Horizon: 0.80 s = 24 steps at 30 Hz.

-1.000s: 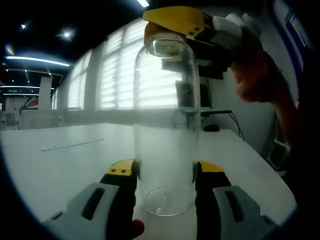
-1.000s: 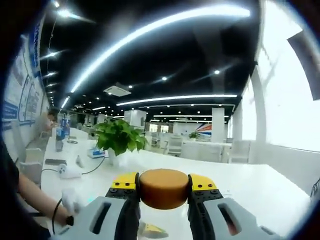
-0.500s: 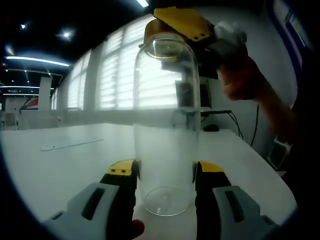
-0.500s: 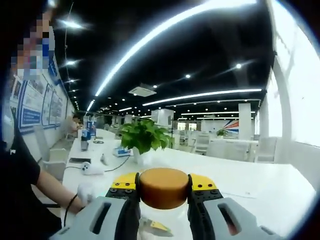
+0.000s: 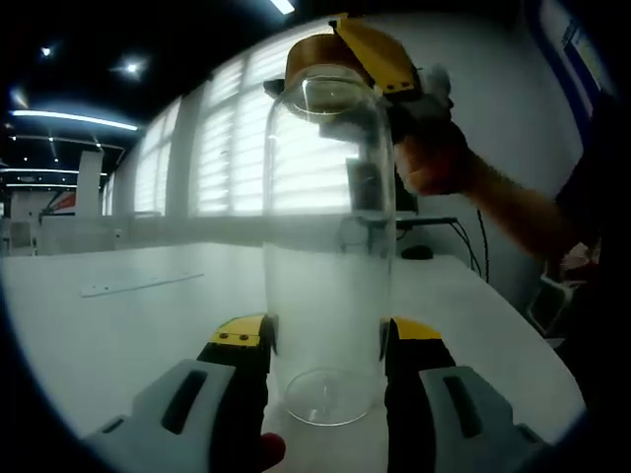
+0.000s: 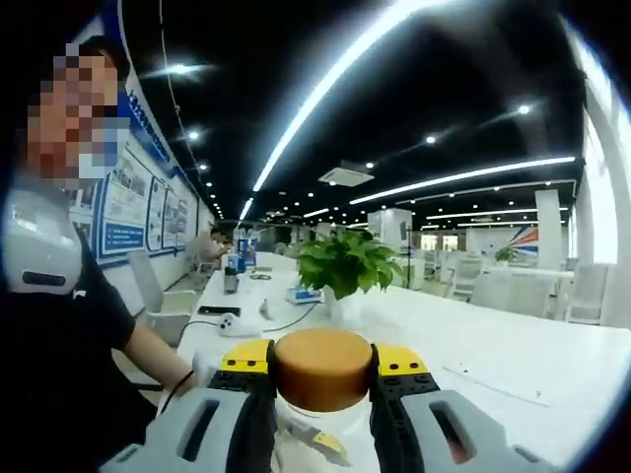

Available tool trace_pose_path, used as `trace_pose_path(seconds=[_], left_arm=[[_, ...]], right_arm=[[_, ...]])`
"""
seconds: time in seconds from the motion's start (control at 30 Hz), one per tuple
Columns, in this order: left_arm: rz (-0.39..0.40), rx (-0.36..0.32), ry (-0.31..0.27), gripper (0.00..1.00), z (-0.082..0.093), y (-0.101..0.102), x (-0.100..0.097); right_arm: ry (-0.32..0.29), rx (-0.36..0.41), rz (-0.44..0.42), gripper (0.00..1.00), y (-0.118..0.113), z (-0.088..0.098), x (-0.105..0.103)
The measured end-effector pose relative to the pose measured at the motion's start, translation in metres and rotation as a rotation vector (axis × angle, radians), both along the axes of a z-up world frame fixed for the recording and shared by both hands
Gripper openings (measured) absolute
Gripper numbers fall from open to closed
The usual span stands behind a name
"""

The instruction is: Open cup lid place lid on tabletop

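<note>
Cup (image 5: 328,256), clear, upright on table (image 5: 118,335): my left gripper (image 5: 328,347) clamped its base; my right gripper (image 6: 322,372) pinched lid (image 6: 323,370) at its mouth.

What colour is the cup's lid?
Tan, wood-like brown lid; it shows best in the right gripper view, clamped in the right tool.

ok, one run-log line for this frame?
left gripper: shut on clear plastic cup | right gripper: shut on round tan lid | lid at cup mouth | white tabletop: no lid yet
</note>
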State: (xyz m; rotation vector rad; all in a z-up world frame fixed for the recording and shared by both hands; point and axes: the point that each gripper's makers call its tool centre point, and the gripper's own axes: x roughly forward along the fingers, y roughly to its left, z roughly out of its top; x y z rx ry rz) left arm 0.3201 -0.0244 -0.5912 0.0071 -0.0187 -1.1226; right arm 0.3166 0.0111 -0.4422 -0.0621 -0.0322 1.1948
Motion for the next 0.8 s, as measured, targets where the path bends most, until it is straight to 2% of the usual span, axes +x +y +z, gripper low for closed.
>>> trace_pose_path(seconds=[0.17, 0.57, 0.7, 0.8], left_arm=[[0.000, -0.001, 0.003, 0.36, 0.000, 0.000, 0.000], [-0.012, -0.007, 0.006, 0.36, 0.000, -0.001, 0.000], [-0.011, -0.006, 0.005, 0.36, 0.000, -0.001, 0.000], [-0.010, -0.005, 0.003, 0.36, 0.000, -0.001, 0.000]], right_arm=[[-0.014, -0.015, 0.113, 0.32, 0.001, 0.000, -0.003], [0.028, -0.005, 0.397, 0.31, 0.004, -0.002, -0.012], [0.032, -0.005, 0.438, 0.31, 0.003, -0.002, -0.010], [0.029, -0.009, 0.445, 0.31, 0.006, -0.002, -0.017]])
